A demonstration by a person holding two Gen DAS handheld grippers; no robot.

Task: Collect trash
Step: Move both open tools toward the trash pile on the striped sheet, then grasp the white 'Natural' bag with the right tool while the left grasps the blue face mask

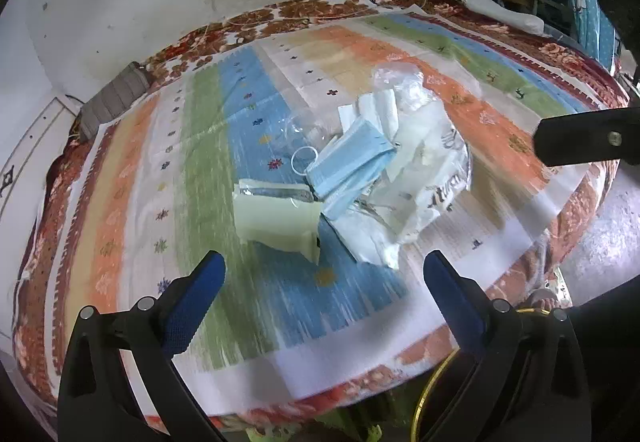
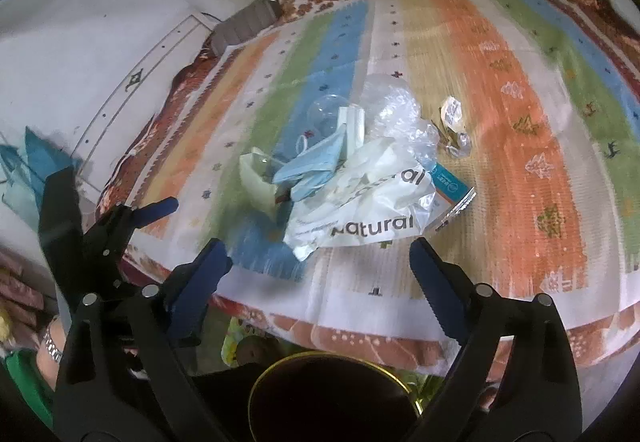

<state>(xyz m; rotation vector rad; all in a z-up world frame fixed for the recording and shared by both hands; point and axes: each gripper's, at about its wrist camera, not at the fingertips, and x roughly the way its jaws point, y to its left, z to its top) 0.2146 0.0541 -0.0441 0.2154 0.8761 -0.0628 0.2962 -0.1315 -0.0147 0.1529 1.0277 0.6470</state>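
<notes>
Left gripper [image 1: 324, 262]: jaws wide apart, nothing between the blue pads, hanging above the near edge of the striped cloth.
Right gripper [image 2: 320, 246]: jaws wide, empty, aimed down at the trash heap; no pad touches it.
Trash heap: lies in a loose pile mid-cloth, just beyond both sets of fingertips.
Face mask [image 1: 350, 165]: light blue, crumpled, on top of the heap's middle, its ear loop trailing to the left.
Pale green pouch [image 1: 280, 219]: nearest the left gripper, touching the mask.
White bag [image 2: 368, 207]: printed "natural", nearest the right gripper, overlapping the mask.
Clear plastic wrap [image 2: 394, 109]: at the far side of the heap.
Teal packet [image 2: 452, 187]: under the white bag's right edge.
Small wrapper [image 2: 452, 113]: apart from the heap, to its right.
Striped cloth [image 1: 132, 169]: covers a floral blanket [image 1: 560, 53].
Gold-rimmed bin [image 2: 332, 398]: below the cloth's near edge, under the right gripper.
</notes>
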